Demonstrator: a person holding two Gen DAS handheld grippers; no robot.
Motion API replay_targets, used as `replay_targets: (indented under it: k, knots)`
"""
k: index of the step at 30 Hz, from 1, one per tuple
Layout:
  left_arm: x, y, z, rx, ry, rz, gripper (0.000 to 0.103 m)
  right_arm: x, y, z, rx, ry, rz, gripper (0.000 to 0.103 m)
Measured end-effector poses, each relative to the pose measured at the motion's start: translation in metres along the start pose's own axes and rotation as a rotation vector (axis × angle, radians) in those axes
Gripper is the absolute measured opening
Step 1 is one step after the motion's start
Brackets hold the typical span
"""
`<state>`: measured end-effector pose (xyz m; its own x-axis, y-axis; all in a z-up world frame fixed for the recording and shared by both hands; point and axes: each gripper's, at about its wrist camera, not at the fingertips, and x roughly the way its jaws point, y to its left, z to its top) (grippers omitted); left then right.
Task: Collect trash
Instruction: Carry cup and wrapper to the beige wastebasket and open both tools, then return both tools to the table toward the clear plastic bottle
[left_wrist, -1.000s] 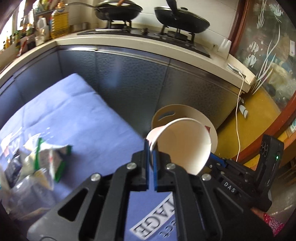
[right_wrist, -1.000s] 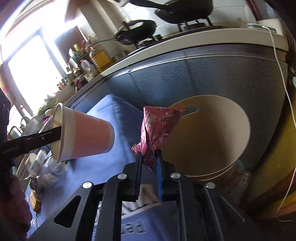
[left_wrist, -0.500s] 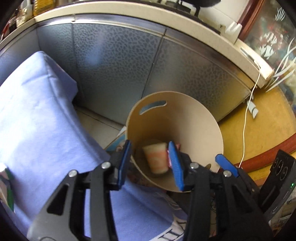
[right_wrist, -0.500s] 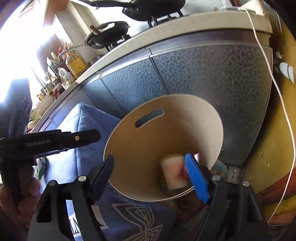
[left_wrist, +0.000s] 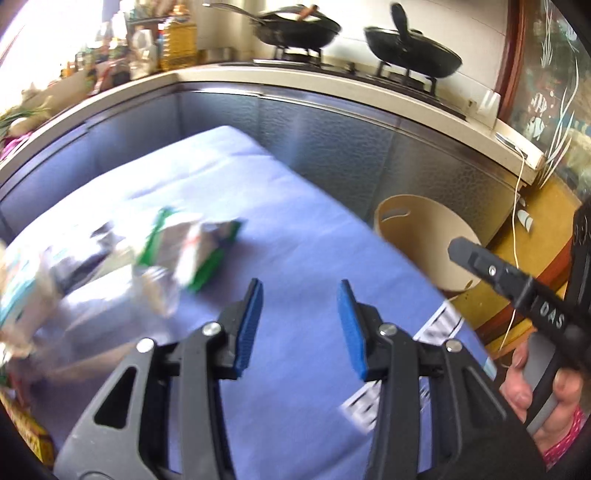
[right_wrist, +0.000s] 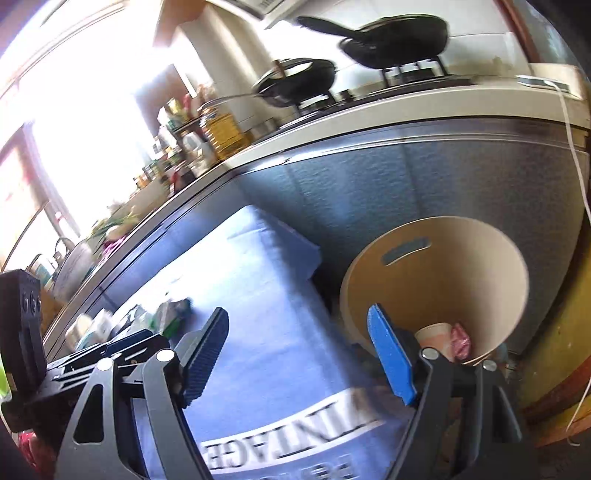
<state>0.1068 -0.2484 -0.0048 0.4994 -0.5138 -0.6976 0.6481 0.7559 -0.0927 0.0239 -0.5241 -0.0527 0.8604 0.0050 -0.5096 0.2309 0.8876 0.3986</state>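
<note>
The blue cloth (right_wrist: 258, 332) carries large white letters, seen upside down from the right wrist, that read "VINTAGE"; a further line below them is cut off and unreadable. In the left wrist view, the right gripper (left_wrist: 517, 284) bears the white letters "DAS".
</note>
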Motion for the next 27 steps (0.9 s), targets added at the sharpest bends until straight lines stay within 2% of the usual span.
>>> replay_targets:
  k: [2, 3, 5, 10, 15, 19, 23, 27]
  knots:
    - [-0.022, 0.025, -0.019, -0.029, -0.032, 0.028, 0.041, 0.003, 0.022, -0.006, -0.031, 0.03, 0.034, 0.068]
    - [-0.033, 0.039, -0.029, -0.05, -0.044, 0.046, 0.048, 0.005, 0.034, -0.01, -0.048, 0.048, 0.051, 0.066]
    - [-0.053, 0.065, -0.049, -0.098, -0.058, 0.088, 0.054, 0.014, 0.056, -0.018, -0.079, 0.097, 0.094, 0.062]
    - [-0.094, 0.132, -0.092, -0.223, -0.059, 0.188, 0.054, 0.038, 0.106, -0.03, -0.128, 0.195, 0.189, 0.056]
    - [-0.116, 0.175, -0.118, -0.331, -0.057, 0.233, 0.054, 0.074, 0.141, -0.014, -0.067, 0.266, 0.279, 0.05]
    - [-0.122, 0.184, -0.129, -0.366, -0.062, 0.212, 0.054, 0.101, 0.166, 0.001, -0.07, 0.284, 0.3, 0.05]
    - [-0.121, 0.181, -0.126, -0.37, -0.065, 0.167, 0.054, 0.133, 0.18, 0.011, -0.078, 0.361, 0.321, 0.05]
    - [-0.116, 0.178, -0.119, -0.395, -0.056, 0.109, 0.054, 0.145, 0.184, 0.002, -0.085, 0.447, 0.385, 0.05]
